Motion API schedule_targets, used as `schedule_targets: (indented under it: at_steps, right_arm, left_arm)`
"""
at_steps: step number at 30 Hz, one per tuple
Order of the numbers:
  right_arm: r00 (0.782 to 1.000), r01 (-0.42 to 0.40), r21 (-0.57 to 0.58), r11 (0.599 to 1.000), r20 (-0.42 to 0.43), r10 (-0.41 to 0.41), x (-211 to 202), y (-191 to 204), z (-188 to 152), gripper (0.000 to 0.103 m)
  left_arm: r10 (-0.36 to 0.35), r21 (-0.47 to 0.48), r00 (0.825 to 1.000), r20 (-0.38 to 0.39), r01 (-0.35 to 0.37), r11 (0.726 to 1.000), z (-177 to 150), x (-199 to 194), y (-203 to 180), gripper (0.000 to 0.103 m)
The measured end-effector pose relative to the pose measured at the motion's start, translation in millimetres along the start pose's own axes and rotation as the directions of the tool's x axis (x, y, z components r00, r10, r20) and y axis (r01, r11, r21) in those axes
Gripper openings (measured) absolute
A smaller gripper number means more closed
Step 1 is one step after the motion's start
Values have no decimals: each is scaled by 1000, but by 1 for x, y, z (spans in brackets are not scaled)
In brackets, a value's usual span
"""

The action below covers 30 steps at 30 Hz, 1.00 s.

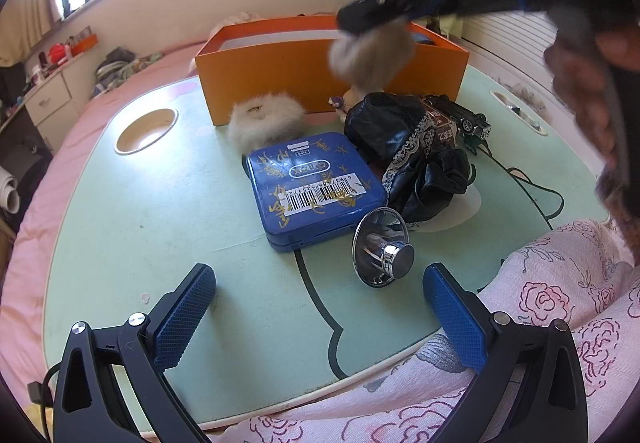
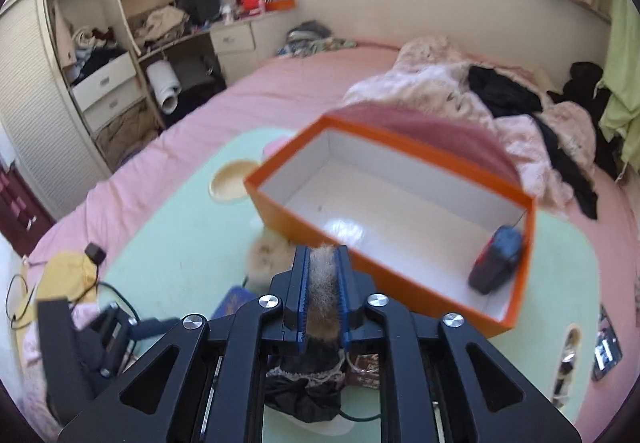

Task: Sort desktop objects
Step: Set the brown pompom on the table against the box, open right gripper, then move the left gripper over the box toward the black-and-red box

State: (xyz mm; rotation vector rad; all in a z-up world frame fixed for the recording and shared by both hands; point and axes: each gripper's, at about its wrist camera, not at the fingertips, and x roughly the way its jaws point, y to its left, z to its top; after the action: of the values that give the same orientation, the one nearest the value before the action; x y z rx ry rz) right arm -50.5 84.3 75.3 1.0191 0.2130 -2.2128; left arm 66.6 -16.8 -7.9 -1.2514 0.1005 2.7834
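Note:
My right gripper [image 2: 322, 255] is shut on a grey-brown fur pom-pom [image 2: 322, 283] and holds it in the air just before the near wall of the orange box [image 2: 400, 283]; the pom-pom [image 1: 370, 53] also hangs under that gripper in the left wrist view. The box [image 1: 280, 83] holds a blue and red object [image 2: 498, 263]. My left gripper [image 1: 320, 303] is open and empty, low over the green table [image 1: 160, 243]. On the table lie a blue tin [image 1: 312, 187], a white fur ring [image 1: 264, 121], a chrome cone-shaped piece [image 1: 380, 253], black scrunchies [image 1: 408, 151] and a toy car [image 1: 464, 117].
A round cup recess [image 1: 146, 131] sits in the table's far left. A pink floral blanket [image 1: 540, 323] covers the table's near right corner. The table stands on a pink bed [image 2: 240, 103] with piled bedding [image 2: 460, 91]. Cupboards and drawers [image 2: 100, 83] stand at the left.

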Motion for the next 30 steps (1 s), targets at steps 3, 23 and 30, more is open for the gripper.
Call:
schedule_targets:
  at_steps: [3,23,30]
  right_arm:
    - [999,-49,72,996,26,47,3,-15,-2,31]
    - [987,145,48,988,-75,-141,-20,-32,-127,85]
    - [985,157,-9,988,-69,-157,-14,-31,-127,103]
  left_arm:
    - [0,0,1000,0,0,1000,0,0,0,103]
    - [1,2,1000,-1,-1,1000,0,1,1,103]
    - [0,2,1000,-1,0,1000,0,1,2,103]
